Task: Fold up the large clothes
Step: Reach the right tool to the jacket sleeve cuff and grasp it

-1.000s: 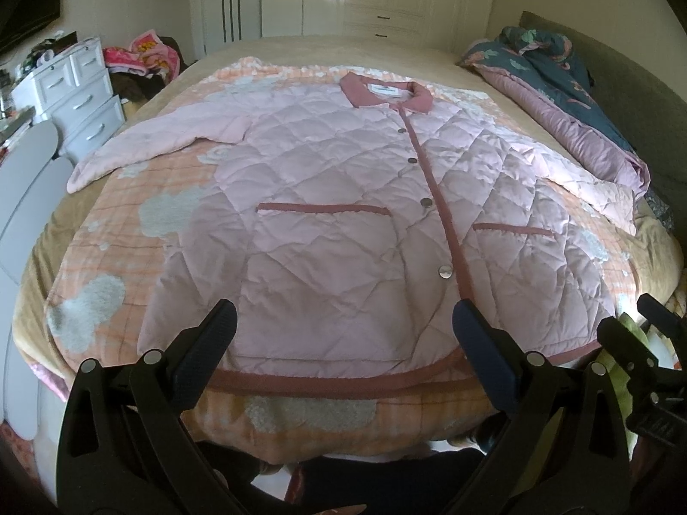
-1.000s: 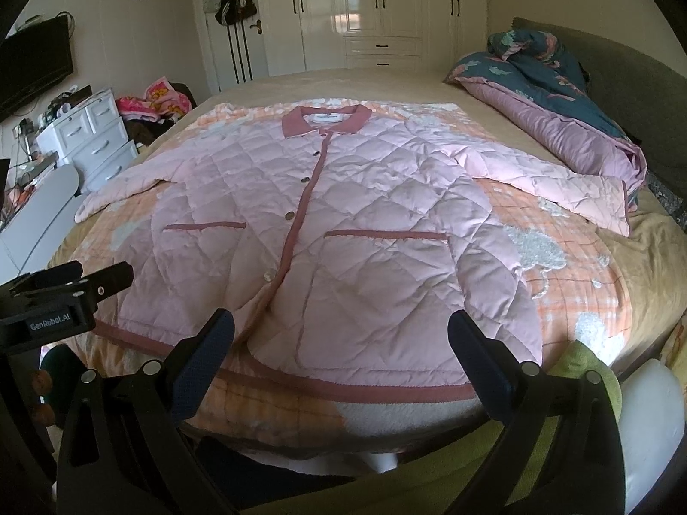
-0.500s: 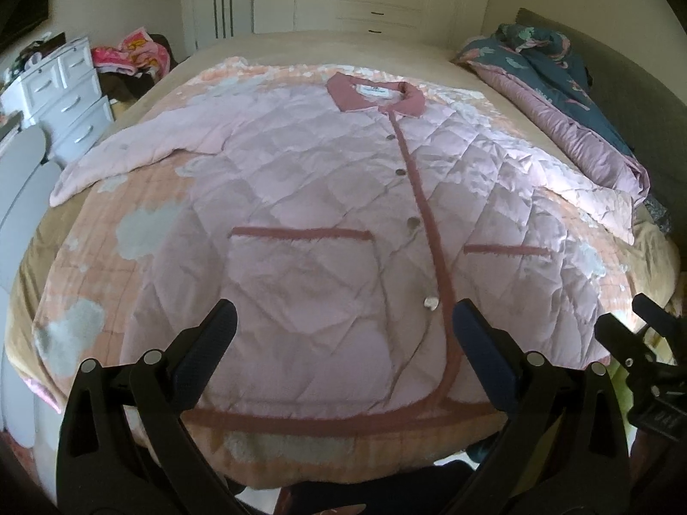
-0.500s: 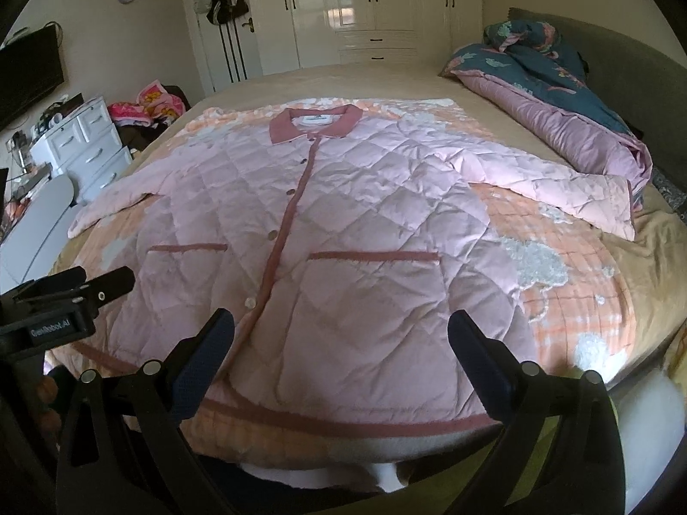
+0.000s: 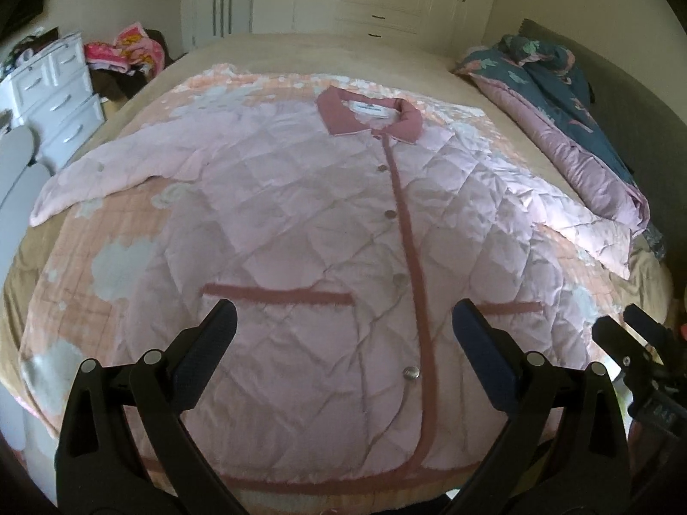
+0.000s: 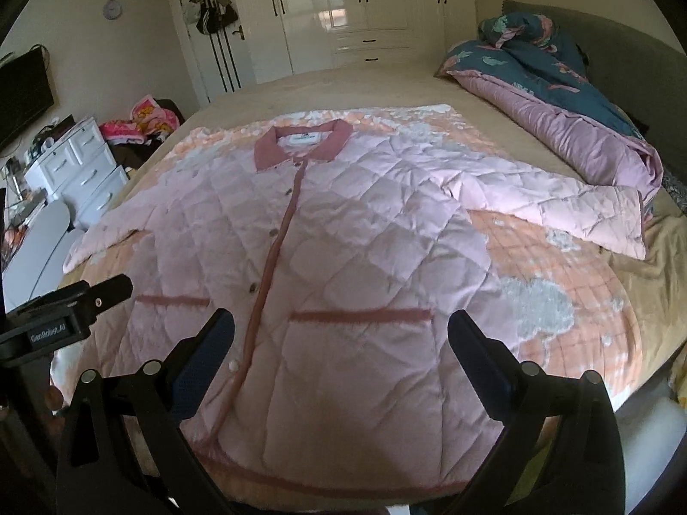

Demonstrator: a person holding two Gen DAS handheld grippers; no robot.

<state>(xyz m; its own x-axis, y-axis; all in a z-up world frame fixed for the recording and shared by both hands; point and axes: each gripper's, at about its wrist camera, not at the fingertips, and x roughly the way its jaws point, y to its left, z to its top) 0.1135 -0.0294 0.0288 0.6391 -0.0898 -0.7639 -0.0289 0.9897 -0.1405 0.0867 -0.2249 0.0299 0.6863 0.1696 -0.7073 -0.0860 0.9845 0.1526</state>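
Note:
A large pink quilted jacket (image 5: 326, 223) (image 6: 343, 231) lies buttoned and flat on the bed, front up, dark-pink collar (image 5: 369, 116) at the far end, both sleeves spread outward. My left gripper (image 5: 343, 326) hovers open above the jacket's lower part, over the left pocket trim (image 5: 275, 294) and the placket. My right gripper (image 6: 341, 334) is open too, above the right pocket trim (image 6: 360, 314). Neither holds anything. The right gripper's body (image 5: 644, 356) shows at the left wrist view's right edge, and the left gripper's body (image 6: 64, 317) at the right wrist view's left edge.
An orange checked blanket (image 5: 107, 266) (image 6: 558, 300) lies under the jacket on the beige bed. A rolled teal and purple duvet (image 5: 571, 128) (image 6: 571, 120) sits at the right side. A white drawer unit (image 5: 56, 94) (image 6: 81, 167) stands left; wardrobes (image 6: 343, 13) behind.
Both grippers have moved forward and lower over the jacket; the hem has slid down towards the bottom of each view. Both stay open.

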